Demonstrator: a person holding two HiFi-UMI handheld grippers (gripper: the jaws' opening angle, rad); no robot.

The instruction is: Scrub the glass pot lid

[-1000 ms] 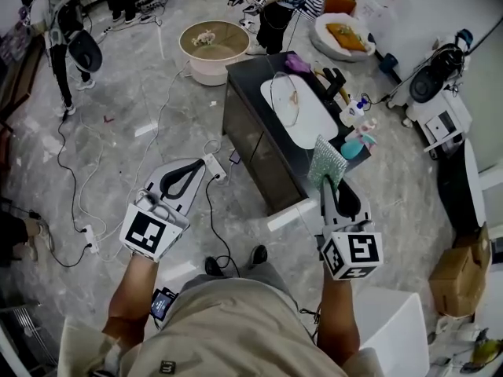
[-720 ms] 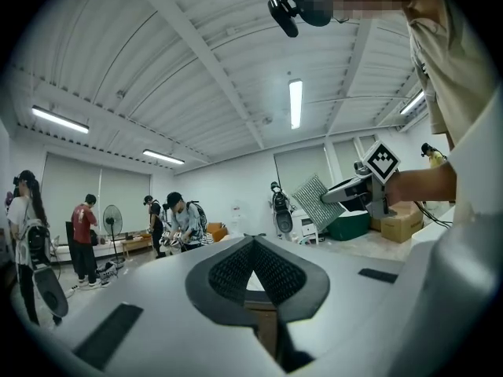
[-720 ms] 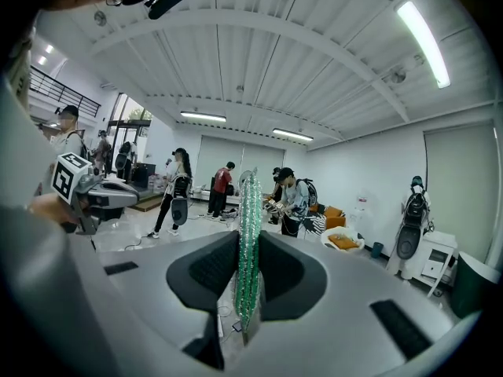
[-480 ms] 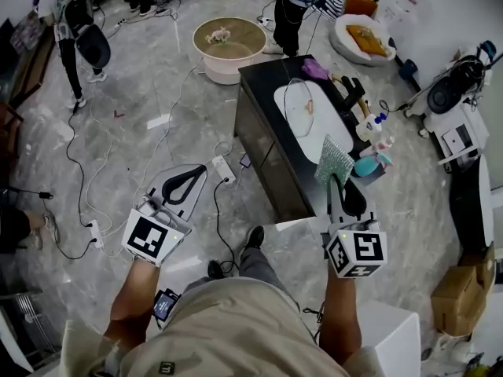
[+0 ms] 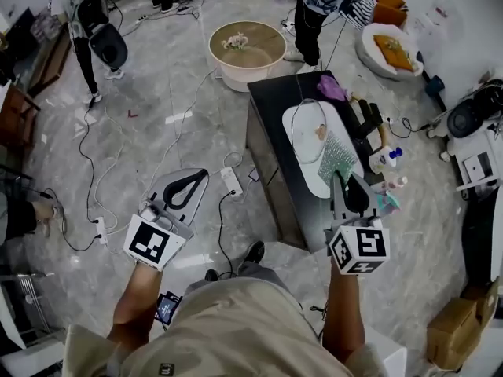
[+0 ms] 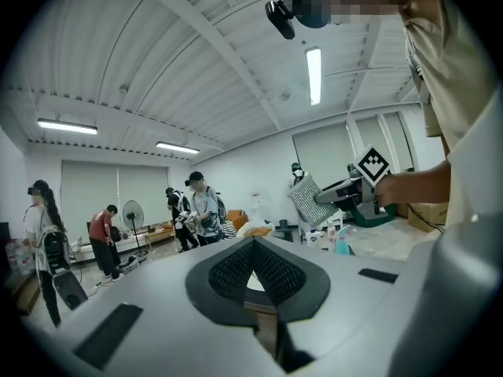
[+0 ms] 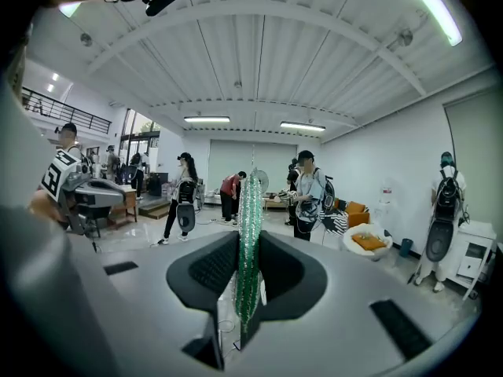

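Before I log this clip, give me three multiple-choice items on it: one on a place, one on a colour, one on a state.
1. The lid lies:
A) on the floor
B) on the white tray on the table
C) in a cardboard box

2. The pad in the right gripper is:
A) green
B) red
C) black

3. The left gripper is:
A) wide open
B) shut on the lid
C) shut, empty

Answers:
1 B, the head view shows it on the tray.
2 A, it glitters green between the jaws.
3 C, its jaws meet with nothing between them.
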